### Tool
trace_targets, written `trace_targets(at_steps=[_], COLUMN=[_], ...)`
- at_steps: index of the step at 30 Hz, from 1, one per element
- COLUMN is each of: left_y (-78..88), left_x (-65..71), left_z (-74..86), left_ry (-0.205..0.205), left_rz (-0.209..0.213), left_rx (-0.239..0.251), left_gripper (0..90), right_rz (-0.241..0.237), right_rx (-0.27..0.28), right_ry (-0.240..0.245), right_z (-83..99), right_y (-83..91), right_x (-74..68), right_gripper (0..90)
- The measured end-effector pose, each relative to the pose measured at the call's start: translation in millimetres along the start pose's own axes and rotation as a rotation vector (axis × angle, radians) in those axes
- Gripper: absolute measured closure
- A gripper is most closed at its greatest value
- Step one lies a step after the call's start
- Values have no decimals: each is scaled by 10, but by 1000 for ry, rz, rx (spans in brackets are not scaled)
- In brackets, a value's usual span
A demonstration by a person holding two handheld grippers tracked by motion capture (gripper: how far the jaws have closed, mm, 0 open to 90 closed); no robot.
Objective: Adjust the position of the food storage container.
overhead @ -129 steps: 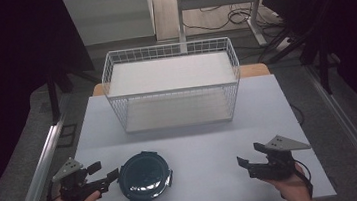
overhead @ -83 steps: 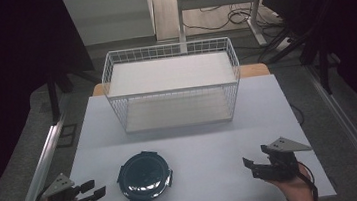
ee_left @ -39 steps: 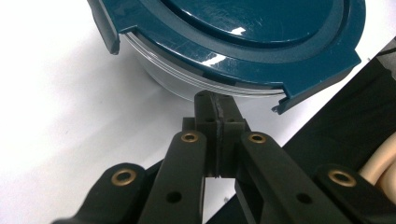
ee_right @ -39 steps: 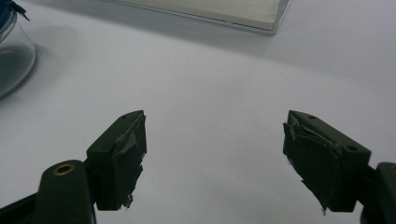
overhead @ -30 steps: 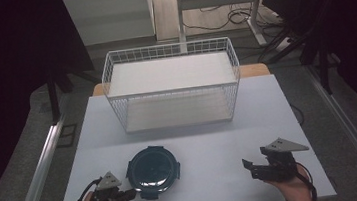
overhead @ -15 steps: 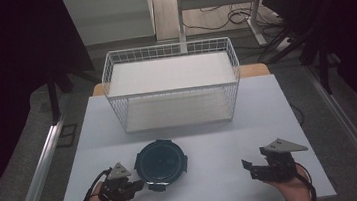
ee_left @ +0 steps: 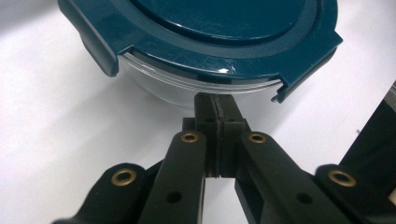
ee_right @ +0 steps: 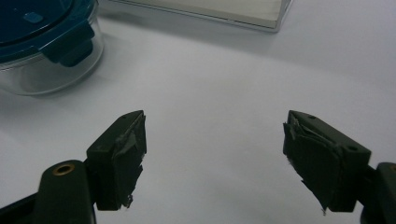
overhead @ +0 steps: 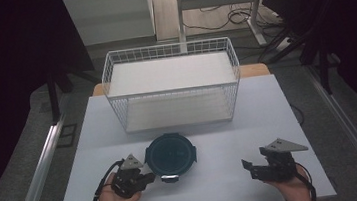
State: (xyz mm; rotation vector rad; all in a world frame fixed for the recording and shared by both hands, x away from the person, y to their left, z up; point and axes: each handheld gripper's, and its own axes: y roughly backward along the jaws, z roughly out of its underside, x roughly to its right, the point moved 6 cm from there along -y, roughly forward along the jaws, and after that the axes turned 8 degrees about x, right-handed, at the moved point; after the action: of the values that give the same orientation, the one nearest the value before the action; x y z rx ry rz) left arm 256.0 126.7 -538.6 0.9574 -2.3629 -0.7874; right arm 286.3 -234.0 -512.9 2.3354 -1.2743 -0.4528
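A: Status? Where's the container [overhead: 170,155]?

B: On the counter [overhead: 225,186], near edge, left of centre, just in front of the wire basket [overhead: 173,88]. Teal lid clipped on, clear glass body. Left gripper [ee_left: 215,105] is pressed together, nothing between the jaws, tips butted against the glass wall just under the lid rim. In the high view it sits at the container's near-left side [overhead: 147,176].

A: So it's pushing, not gripping.

B: Reads that way: shut jaws used as a pusher, sliding the container across the counter toward the middle and the basket. Right gripper [ee_right: 215,154] is spread, empty, parked on the right of the counter [overhead: 248,167], well apart from the container.

A: What changed against the earlier frames?

B: A few seconds ago the container sat further left and nearer the counter edge, with the left gripper out at the far left. Now the container is further right and a bit closer to the basket, and the left hand has followed it in. Right gripper has hardly moved, same spread. Basket hasn't shifted.

A: Next move?

B: My guess: keep the push low on the wall and centred so the container doesn't spin off the tips. If it's going into the basket, pushing won't do; it needs a lift over the rim, probably a grip on the lid edge or a latch tab.
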Motion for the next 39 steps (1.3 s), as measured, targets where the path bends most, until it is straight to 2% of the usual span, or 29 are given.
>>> trace_targets(at_steps=[7, 12, 14, 18, 22, 25, 27, 29, 32, 33, 35, 37, 39], left_y=[-113, -134, -102, 16, 163, 295, 332, 356, 409, 443, 490, 520, 543], left_x=[35, 24, 27, 19, -53, -134, -177, -205, -253, -274, -314, -347, -371], left_z=[-39, -2, 16, 83, 64, 32, 39, 39, 18, 3, -16, -25, -31], left_ry=[-5, 11, 18, 23, 37, 59, 74, 95, 126, 139, 160, 180, 191], left_rz=[15, 35, 50, 38, 20, -1, -15, -6, 1, 4, -10, -36, -61], left_rx=[-2, 18, 22, 30, 65, 109, 117, 129, 131, 145, 172, 193, 209], left_gripper=[900, 900, 900, 887, 875, 842, 757, 659, 520, 496, 388, 304, 257], right_rz=[-1, 0, 1, -1, -5, -7, -9, -11, 0, -1, -7, -11, -21], right_rx=[-4, -6, -1, 18, 26, 28, 30, 36, 88, 94, 123, 129, 119], right_ry=[-1, 4, 4, 12, 10, 10, 9, 11, 34, 37, 38, 36, 34], right_z=[10, 15, 11, -12, -17, -11, -8, -11, -58, -65, -92, -99, -93], right_y=[-12, -19, -15, 6, 8, -1, -12, -25, -28, -27, -17, -18, -29], right_x=[-6, -3, -3, -2, 9, 20, 19, 14, -3, -6, -16, -18, -25], right_gripper=[213, 213, 213, 213, 213, 213, 213, 213, 216, 216, 216, 216, 213])
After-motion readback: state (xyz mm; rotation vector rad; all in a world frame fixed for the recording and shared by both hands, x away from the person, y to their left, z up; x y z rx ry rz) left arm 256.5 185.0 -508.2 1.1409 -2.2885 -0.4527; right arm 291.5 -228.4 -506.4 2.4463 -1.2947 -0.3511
